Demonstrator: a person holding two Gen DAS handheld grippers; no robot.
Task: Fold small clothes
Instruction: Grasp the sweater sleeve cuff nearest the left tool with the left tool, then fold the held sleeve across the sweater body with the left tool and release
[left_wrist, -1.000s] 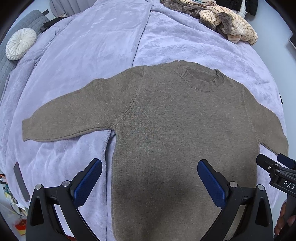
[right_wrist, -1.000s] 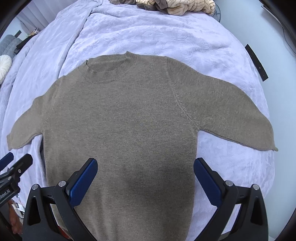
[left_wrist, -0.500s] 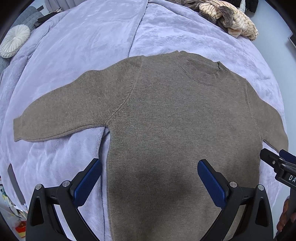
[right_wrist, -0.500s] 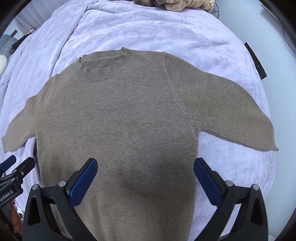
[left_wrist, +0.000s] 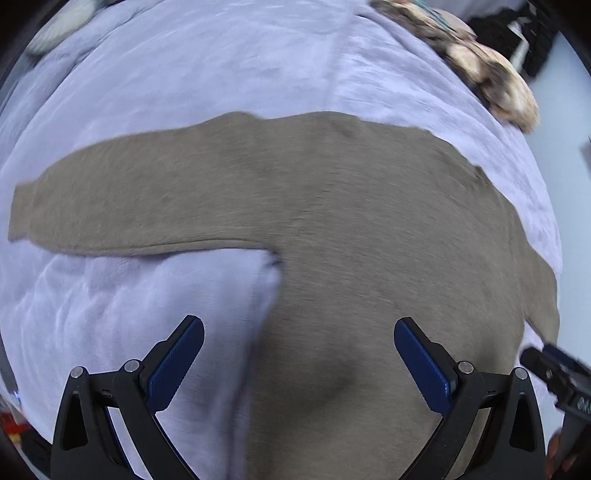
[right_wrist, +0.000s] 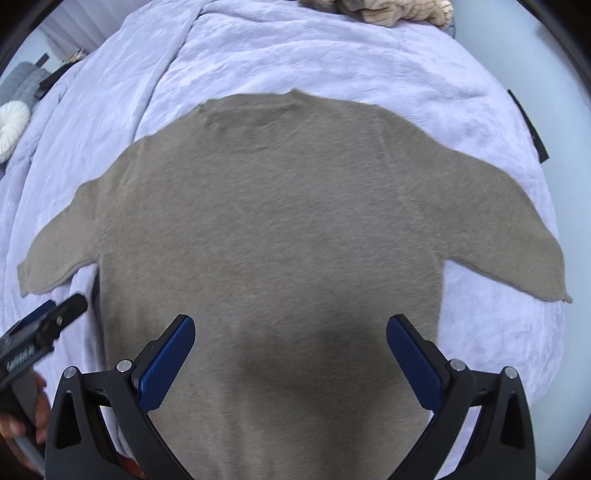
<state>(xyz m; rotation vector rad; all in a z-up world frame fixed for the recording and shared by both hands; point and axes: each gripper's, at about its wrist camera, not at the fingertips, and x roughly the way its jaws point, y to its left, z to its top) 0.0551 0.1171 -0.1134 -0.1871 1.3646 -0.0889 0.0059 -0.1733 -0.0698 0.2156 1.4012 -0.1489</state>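
A small taupe knitted sweater lies flat on a lilac blanket, collar away from me and both sleeves spread out. My left gripper hovers open over the sweater's left side, below the left armpit, with nothing between its blue pads. The left sleeve stretches out to the left. My right gripper hangs open above the lower middle of the body, holding nothing. Each gripper shows at the edge of the other's view: the right gripper and the left gripper. The left wrist view is motion-blurred.
The lilac blanket covers the whole bed. A heap of striped and brown clothes lies at the far right edge of the bed. A round white cushion sits far left. A dark strip lies by the bed's right edge.
Both grippers have dropped closer to the sweater and moved forward. The left one has swung left toward the left sleeve and armpit. Both stay open.
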